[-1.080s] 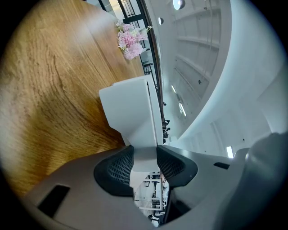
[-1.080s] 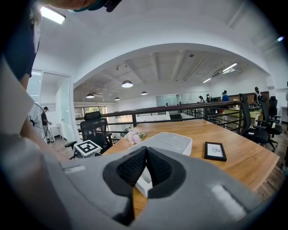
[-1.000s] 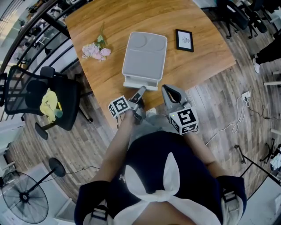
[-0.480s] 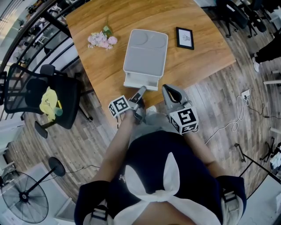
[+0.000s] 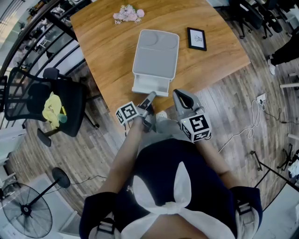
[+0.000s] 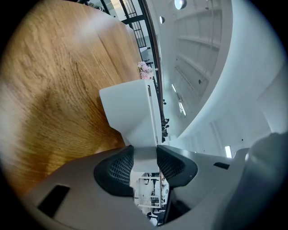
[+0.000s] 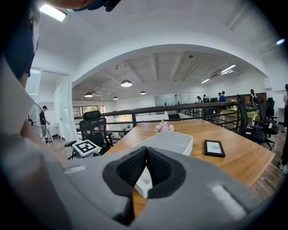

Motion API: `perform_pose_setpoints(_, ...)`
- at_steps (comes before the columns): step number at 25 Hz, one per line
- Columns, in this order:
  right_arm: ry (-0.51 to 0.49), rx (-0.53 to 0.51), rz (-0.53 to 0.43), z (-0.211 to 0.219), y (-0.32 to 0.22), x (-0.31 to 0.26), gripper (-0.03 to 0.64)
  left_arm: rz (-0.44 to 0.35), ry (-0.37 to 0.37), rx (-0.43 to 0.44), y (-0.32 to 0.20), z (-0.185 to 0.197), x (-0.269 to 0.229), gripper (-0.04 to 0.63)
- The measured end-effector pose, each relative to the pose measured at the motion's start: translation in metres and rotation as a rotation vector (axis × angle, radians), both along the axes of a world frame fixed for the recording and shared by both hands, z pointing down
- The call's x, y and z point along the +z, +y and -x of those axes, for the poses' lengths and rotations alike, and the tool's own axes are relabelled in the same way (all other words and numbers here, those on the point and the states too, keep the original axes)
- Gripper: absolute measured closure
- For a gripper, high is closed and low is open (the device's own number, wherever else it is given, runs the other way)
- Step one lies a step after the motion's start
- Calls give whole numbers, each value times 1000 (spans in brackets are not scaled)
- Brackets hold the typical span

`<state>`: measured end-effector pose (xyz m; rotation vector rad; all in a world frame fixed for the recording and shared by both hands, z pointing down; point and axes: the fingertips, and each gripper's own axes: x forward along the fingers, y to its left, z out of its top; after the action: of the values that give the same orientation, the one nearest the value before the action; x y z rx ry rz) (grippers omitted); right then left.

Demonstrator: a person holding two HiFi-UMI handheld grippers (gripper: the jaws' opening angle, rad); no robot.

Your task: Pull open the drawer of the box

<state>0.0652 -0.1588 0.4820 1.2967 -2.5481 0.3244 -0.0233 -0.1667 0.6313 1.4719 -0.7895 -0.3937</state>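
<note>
Step in hand: pulling the drawer, grip already made. The light grey rectangular plastic box (image 5: 155, 55) lies flat mid-table on the round-edged wooden table (image 5: 103, 56), its long axis running 12 to 6 o'clock in the head view. The white drawer (image 5: 150, 87) sticks partway out of the box's 6 o'clock end, close to the table edge.

The left gripper (image 5: 150, 97) sits at 6 o'clock of the drawer with its jaws clamped on the drawer's front lip. In the left gripper view the white panel fills the gap and both dark ribbed pads (image 6: 120, 165) press on it. That gripper is rolled on its side, pointing slightly below level toward 12 o'clock, forearm straight behind it.

The right gripper (image 5: 178, 94) hangs just off the table edge at 4 o'clock of the drawer. Its jaws are together with nothing between them, and it touches nothing. It also points slightly downward.

Next move, as I judge it: draw the left gripper straight back toward 6 o'clock, in line with the box. The light box may slide along with the drawer, so the idle right gripper could brace it.

Off-task: a black-framed picture (image 5: 196, 40) at 2 o'clock of the box, pink flowers (image 5: 127, 14) at 11 o'clock.
</note>
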Motion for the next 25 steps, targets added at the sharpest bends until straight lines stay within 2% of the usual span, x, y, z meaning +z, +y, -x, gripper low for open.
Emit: perform_pose_setpoints(25, 19, 70, -5, 23, 36, -9, 618, 30, 4, 55, 33, 17, -4, 422)
